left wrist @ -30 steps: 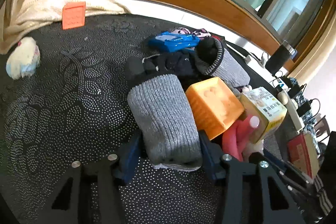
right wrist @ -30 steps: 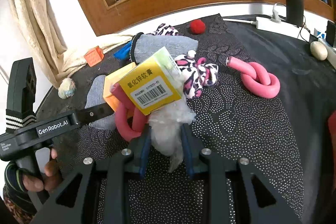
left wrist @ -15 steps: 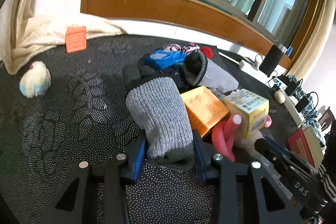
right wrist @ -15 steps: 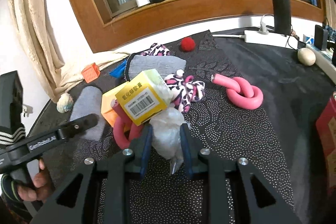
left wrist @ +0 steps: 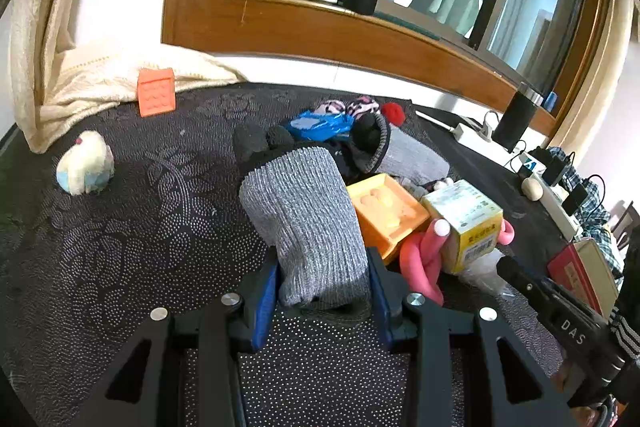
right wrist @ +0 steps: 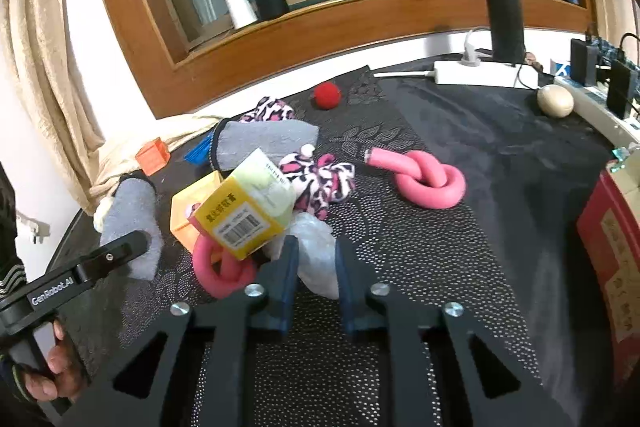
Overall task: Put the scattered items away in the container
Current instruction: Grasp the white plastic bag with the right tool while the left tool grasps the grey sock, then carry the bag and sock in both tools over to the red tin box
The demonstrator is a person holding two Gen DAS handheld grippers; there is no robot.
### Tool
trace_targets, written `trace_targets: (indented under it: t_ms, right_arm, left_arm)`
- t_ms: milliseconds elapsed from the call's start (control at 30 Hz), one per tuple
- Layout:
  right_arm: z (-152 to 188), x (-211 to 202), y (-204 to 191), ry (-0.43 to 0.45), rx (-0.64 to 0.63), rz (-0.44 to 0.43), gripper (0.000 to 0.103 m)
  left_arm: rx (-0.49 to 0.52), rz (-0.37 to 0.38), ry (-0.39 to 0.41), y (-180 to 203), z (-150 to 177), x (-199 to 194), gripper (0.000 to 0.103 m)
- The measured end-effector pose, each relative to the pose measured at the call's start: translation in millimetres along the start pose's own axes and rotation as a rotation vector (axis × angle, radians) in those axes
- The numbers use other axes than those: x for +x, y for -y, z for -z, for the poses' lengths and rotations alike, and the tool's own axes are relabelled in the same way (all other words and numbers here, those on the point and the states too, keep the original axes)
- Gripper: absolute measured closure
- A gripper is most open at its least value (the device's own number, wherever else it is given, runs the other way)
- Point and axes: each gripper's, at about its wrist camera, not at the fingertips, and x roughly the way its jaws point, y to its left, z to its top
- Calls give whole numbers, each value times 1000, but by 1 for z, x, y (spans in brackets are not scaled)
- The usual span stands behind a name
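Note:
My left gripper (left wrist: 322,269) is shut on a grey knit sock (left wrist: 306,215) and holds its end off the dark cloth. My right gripper (right wrist: 316,259) is shut on a crumpled clear plastic bag (right wrist: 316,251). An orange box (left wrist: 386,213) sits right of the sock, with a yellow carton (left wrist: 466,223) and a knotted pink foam tube (left wrist: 422,259) against it. The carton (right wrist: 244,213) and tube (right wrist: 222,269) also show in the right wrist view, left of my right gripper.
A second grey sock (left wrist: 404,151), a blue packet (left wrist: 320,125), leopard cloth (right wrist: 320,179), a red ball (right wrist: 327,95), another pink knot (right wrist: 428,179), an orange block (left wrist: 156,91) and a plush toy (left wrist: 85,163) lie around. Power strips (right wrist: 476,71) and a red book (right wrist: 612,259) edge the right.
Both grippers have drawn back and tilted up, so more window shows. The sock's end has come with the left gripper, the plastic bag with the right.

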Motion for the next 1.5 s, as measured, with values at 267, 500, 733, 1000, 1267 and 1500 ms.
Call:
trace_targets:
  t_ms: [267,500,733,1000,1267,1500]
  right_arm:
    - [0,12,-13,-64,-43,-66,73]
    - [-4,29,-9,-114,-14,-37,56]
    - [-2,20,-3,-94,-4,-35,74]
    - [6,-18,-10,-9,-14,-44,74]
    - [19,-26,-7,-35,-8,-36,74]
    - [27,-39,-3,-38,6,-30,74]
  left_arm:
    - [-8,7,5,2,0,-3,61]
    - [-9,9,-7,6,2,-1,61]
    - [-14,8,4,7,1,-5,61]
    - [1,24,8,16,3,-9,61]
    - [41,45,13,29,9,-13,61]
    - [73,52,19,39,13,-17,61]
